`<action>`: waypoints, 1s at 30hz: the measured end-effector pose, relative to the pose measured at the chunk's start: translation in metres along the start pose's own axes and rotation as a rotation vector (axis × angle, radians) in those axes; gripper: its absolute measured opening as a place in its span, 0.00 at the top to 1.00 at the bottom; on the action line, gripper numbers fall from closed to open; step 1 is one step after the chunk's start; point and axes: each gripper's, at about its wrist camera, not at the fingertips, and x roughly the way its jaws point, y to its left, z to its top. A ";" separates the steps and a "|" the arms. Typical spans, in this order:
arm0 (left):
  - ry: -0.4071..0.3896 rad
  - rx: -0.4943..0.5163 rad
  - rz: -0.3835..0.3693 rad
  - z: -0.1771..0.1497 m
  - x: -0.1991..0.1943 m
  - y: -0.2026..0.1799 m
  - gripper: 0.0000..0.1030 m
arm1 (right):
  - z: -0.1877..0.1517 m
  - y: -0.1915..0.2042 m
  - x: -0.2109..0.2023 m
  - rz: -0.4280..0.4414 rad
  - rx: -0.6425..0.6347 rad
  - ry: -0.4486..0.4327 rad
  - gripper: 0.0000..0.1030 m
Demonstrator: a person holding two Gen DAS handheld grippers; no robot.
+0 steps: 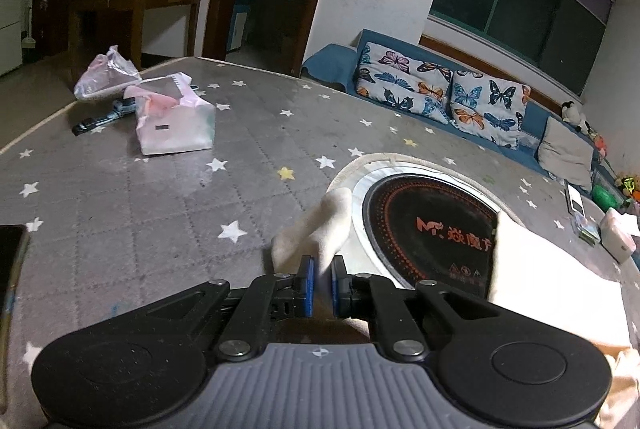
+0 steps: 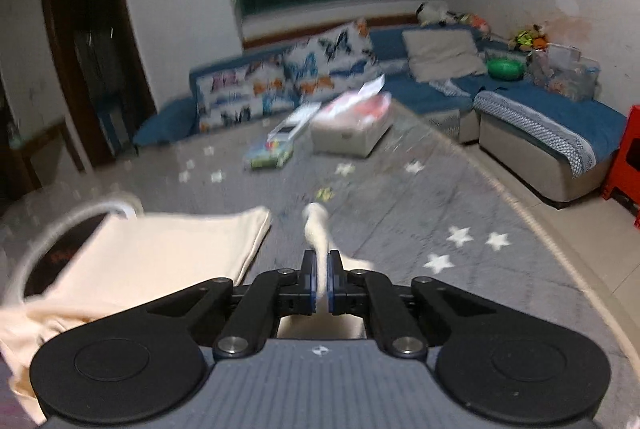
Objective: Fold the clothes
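While both pinch cream garment (image 1: 316,225), left gripper (image 1: 322,283), right gripper (image 2: 321,279), open mat (image 1: 160,189) ahead.

Left wrist view: low, close over grey star-print table cover (image 1: 160,209), facing blue sofa (image 1: 532,121). Right wrist view: similar, blurred, apparently facing sofa corner. Shared: cream cloth garment (image 1: 552,281), round black hob (image 1: 424,225).
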 end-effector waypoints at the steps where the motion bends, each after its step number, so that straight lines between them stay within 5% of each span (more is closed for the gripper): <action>1: 0.001 -0.006 0.000 -0.001 -0.004 0.001 0.91 | 0.001 -0.008 -0.011 0.008 0.026 -0.021 0.96; 5: 0.000 -0.018 0.001 -0.003 -0.015 0.009 0.91 | -0.003 -0.032 -0.034 -0.001 0.089 -0.055 0.96; 17: 0.040 0.039 0.035 -0.007 -0.019 0.011 0.82 | -0.024 -0.060 -0.037 -0.111 0.108 0.042 0.88; 22: 0.005 0.140 -0.034 -0.012 -0.038 -0.015 0.70 | -0.016 -0.031 -0.046 -0.024 0.020 0.042 0.87; 30: -0.006 0.273 -0.294 -0.025 -0.068 -0.069 0.60 | -0.014 0.041 -0.046 0.199 -0.153 0.112 0.81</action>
